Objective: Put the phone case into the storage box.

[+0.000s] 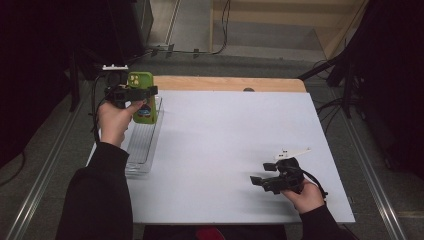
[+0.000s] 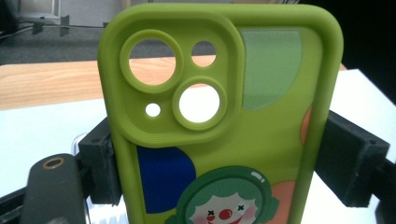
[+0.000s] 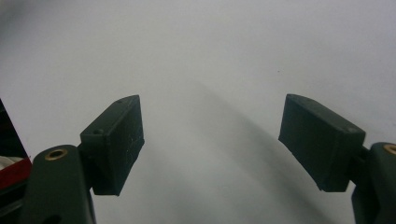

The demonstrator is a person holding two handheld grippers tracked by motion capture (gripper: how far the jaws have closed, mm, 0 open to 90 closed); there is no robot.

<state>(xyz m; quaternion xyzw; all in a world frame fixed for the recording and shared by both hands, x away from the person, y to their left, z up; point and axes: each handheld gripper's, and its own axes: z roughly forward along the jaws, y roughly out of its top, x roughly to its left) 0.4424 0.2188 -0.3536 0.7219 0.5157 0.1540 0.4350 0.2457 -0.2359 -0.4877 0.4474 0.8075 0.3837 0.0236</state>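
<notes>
A lime-green phone case (image 1: 142,97) with a clown picture and camera cut-outs stands upright at the table's far left, above a clear tray. My left gripper (image 1: 134,93) is shut on it, the jaws pressing its two long sides. Seen close in the left gripper view, the phone case (image 2: 224,116) is held between the black pads (image 2: 100,163). My right gripper (image 1: 260,180) rests low near the table's front right, open, with nothing between its fingers. In the right gripper view the gripper (image 3: 212,140) faces bare white tabletop.
A clear plastic tray (image 1: 142,145) lies along the left edge of the white table top (image 1: 235,150). A wooden strip (image 1: 230,84) runs along the far edge. Dark stands and cables surround the table on the floor.
</notes>
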